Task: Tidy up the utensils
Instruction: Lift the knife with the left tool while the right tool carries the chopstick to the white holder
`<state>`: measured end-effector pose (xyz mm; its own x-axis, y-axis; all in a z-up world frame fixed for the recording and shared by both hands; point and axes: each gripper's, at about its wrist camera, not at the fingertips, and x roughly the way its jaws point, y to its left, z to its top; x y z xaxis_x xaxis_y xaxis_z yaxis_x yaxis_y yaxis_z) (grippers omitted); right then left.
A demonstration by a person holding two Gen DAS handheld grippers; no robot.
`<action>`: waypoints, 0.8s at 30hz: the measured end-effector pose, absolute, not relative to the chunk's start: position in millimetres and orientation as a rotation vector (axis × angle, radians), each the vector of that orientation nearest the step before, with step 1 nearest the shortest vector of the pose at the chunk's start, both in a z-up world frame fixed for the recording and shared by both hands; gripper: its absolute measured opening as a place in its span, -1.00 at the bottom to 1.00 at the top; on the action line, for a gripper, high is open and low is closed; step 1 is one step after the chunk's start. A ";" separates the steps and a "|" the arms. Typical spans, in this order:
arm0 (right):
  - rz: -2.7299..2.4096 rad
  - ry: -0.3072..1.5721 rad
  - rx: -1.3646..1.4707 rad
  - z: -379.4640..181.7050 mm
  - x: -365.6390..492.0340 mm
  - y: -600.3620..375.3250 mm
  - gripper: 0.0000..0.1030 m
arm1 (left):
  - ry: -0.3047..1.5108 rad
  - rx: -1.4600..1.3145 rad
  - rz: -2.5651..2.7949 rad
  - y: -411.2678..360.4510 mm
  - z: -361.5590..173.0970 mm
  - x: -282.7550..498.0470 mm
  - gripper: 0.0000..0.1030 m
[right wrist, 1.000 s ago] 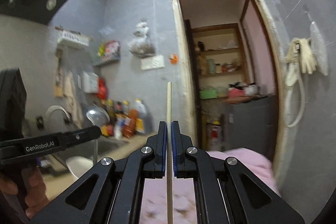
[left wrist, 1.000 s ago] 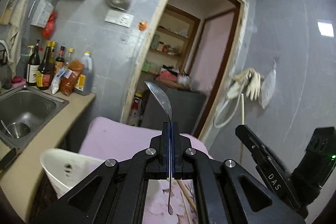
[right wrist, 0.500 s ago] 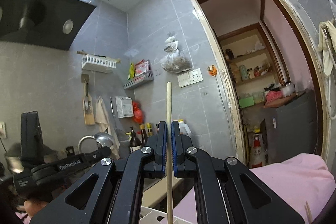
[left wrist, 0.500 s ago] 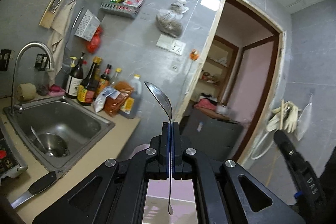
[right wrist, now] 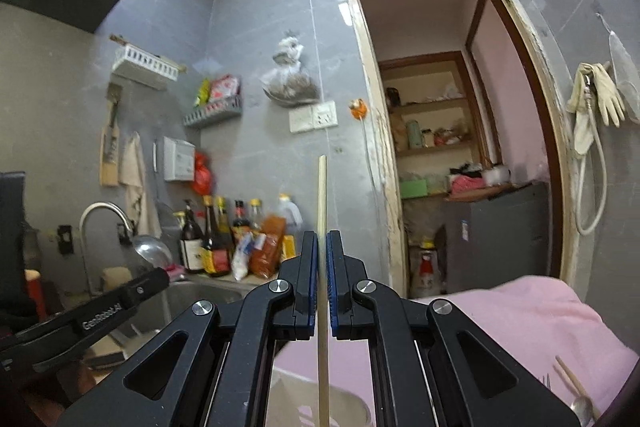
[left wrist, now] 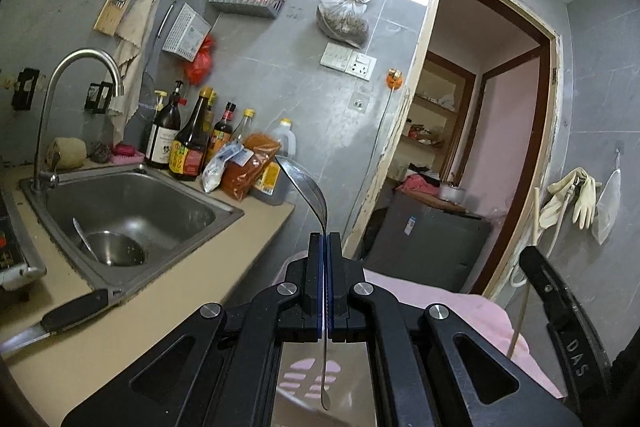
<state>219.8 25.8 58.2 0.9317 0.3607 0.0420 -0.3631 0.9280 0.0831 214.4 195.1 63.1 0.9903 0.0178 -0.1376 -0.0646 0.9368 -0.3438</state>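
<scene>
My left gripper point(left wrist: 325, 239) is shut on a metal spoon point(left wrist: 310, 189). The spoon's bowl stands up above the jaws and its handle hangs down behind them. Under it shows the slotted wall of a white utensil holder point(left wrist: 306, 383). My right gripper point(right wrist: 322, 241) is shut on a wooden chopstick point(right wrist: 322, 193), held upright, with the holder's rim point(right wrist: 354, 401) just below. In the right wrist view the left gripper point(right wrist: 120, 303) and its spoon point(right wrist: 152, 247) appear at the left. Both grippers point about level.
A pink cloth point(right wrist: 520, 319) covers the table; a chopstick point(right wrist: 572, 379) and a spoon point(right wrist: 582, 407) lie at its right edge. To the left are the counter, a sink point(left wrist: 132, 203) holding a steel bowl, a black-handled knife point(left wrist: 72, 311) and several bottles point(left wrist: 188, 143). A doorway point(left wrist: 480, 147) lies ahead.
Both grippers have moved left and down with their utensils held fast. The left wrist view has swung onto the sink. The white holder, earlier at lower left, now sits under both grippers.
</scene>
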 end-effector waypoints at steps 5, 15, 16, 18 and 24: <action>0.380 0.036 0.082 45.5 224.8 29.7 -0.94 | 0.169 -0.352 0.053 191.1 49.8 216.0 -1.00; 0.410 0.126 0.088 40.3 227.8 24.5 -0.85 | 0.206 -0.339 0.013 182.3 47.9 207.8 -0.96; 0.415 0.129 0.093 40.9 227.2 22.4 -0.82 | 0.211 -0.341 0.007 182.0 49.3 207.1 -0.95; 0.422 0.134 0.101 43.5 226.1 18.4 -0.75 | 0.218 -0.349 -0.003 182.9 52.7 205.5 -0.92; 0.443 0.082 0.123 64.3 214.1 0.0 -0.51 | 0.228 -0.361 -0.031 178.5 70.2 198.7 -0.43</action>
<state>214.1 0.0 64.3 0.9003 0.4320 -0.0527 -0.4221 0.8962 0.1368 198.7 178.5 70.2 0.9740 -0.0705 -0.2154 -0.0104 0.9354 -0.3533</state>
